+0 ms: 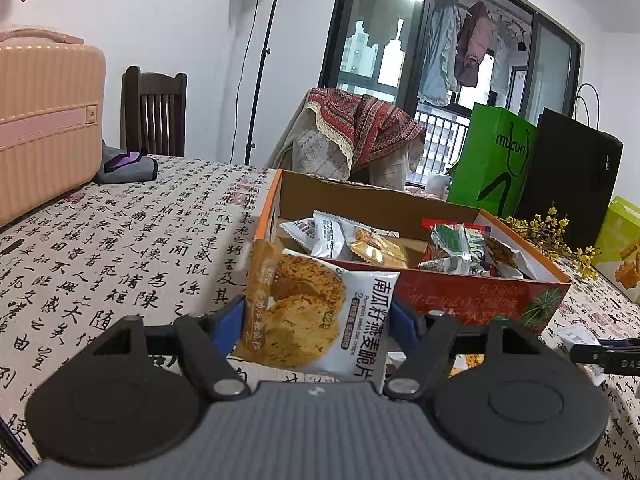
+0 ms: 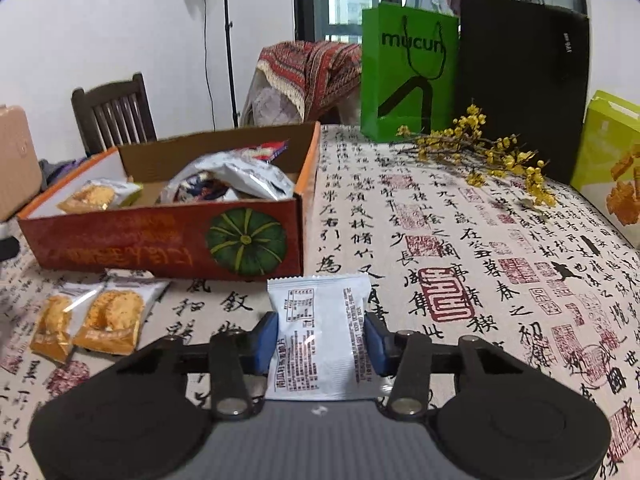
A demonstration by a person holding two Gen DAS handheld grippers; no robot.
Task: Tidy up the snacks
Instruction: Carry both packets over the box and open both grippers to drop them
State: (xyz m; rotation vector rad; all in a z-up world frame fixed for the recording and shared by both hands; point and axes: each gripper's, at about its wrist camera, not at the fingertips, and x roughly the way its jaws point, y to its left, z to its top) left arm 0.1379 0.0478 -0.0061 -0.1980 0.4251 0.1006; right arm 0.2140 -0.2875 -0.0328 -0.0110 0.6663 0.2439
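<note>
My left gripper (image 1: 318, 322) is shut on an oat crisp packet (image 1: 316, 312), held in the air just in front of the near left corner of the red pumpkin box (image 1: 472, 294). The box holds several snack packets (image 1: 360, 240). My right gripper (image 2: 322, 338) is shut on a white snack packet (image 2: 322, 332), back side up, low over the tablecloth, right of the box's front corner (image 2: 248, 236). Two more oat crisp packets (image 2: 96, 320) lie on the cloth in front of the box.
A calligraphy tablecloth (image 2: 460, 240) covers the table. A green bag (image 2: 408, 72), a black bag (image 2: 524, 80), a yellow flower sprig (image 2: 492, 152) and a lime snack box (image 2: 612, 168) stand at the back right. A pink suitcase (image 1: 44, 120) stands at the left.
</note>
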